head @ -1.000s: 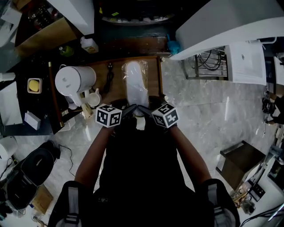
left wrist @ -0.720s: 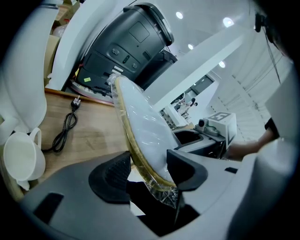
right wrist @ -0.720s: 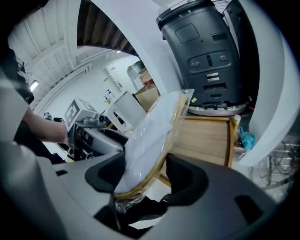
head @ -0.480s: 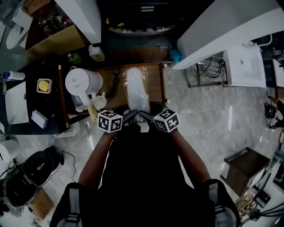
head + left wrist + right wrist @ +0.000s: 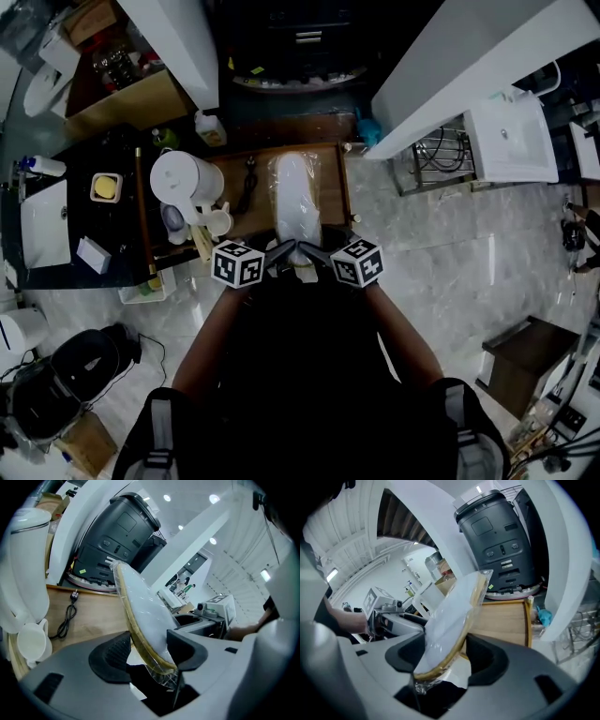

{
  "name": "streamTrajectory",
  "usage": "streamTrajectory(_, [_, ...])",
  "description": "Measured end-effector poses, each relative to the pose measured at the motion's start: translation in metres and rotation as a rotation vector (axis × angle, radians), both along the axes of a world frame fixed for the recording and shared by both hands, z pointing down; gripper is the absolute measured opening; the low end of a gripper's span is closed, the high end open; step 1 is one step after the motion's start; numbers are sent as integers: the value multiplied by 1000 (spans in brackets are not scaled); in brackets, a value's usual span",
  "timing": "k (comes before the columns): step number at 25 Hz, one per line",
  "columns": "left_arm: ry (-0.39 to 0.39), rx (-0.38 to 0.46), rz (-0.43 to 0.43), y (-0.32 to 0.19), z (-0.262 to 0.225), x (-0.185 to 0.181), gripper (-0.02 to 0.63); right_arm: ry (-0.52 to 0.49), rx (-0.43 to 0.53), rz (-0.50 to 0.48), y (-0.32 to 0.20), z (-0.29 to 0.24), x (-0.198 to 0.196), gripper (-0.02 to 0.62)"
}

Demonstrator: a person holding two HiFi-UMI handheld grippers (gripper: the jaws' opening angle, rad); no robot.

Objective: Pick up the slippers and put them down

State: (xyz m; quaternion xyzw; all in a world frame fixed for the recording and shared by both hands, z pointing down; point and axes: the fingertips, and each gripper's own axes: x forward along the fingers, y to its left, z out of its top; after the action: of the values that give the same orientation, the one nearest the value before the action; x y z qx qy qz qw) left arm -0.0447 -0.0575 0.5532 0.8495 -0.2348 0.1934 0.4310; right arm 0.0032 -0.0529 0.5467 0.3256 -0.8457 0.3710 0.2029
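A pair of white slippers (image 5: 296, 200) with tan soles, sealed in clear plastic, lies lengthwise above the wooden tray (image 5: 332, 184). Both grippers hold its near end. My left gripper (image 5: 284, 249) is shut on the pack from the left and my right gripper (image 5: 310, 249) from the right. In the left gripper view the slippers (image 5: 140, 613) stand on edge between the pads of the left gripper (image 5: 149, 651), far end tilted up off the wood. In the right gripper view the slippers (image 5: 452, 616) sit likewise in the right gripper (image 5: 445, 660).
A white kettle (image 5: 186, 184), a white cup (image 5: 217, 221) and a black power cord (image 5: 246, 186) sit left of the slippers. A black machine (image 5: 117, 536) stands behind the tray. A wire rack (image 5: 433, 150) and marble floor (image 5: 450, 253) lie to the right.
Both grippers have risen a little with the slipper pack still between them. The head view has shifted, so the tray and kettle sit lower and further right in the picture.
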Motion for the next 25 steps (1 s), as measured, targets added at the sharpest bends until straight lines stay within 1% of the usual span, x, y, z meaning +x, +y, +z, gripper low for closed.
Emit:
streamTrajectory(5, [15,25,3,8,-12,-2,245,-23,16,33,8,-10,-1,279])
streamTrajectory(8, [26,52,-3,10,-25,-6,245,-65,36,50,11,-22,-5,279])
streamTrajectory(12, [34,89,0,15,-42,-11,245,-94,70,71,18,-36,-11,278])
streamTrajectory(20, [45,130,15,27,-66,-13,247,-120,104,88,31,-59,-12,278])
streamTrajectory(25, [83,200,13,28,-101,-13,245,-144,152,98,33,-89,-12,276])
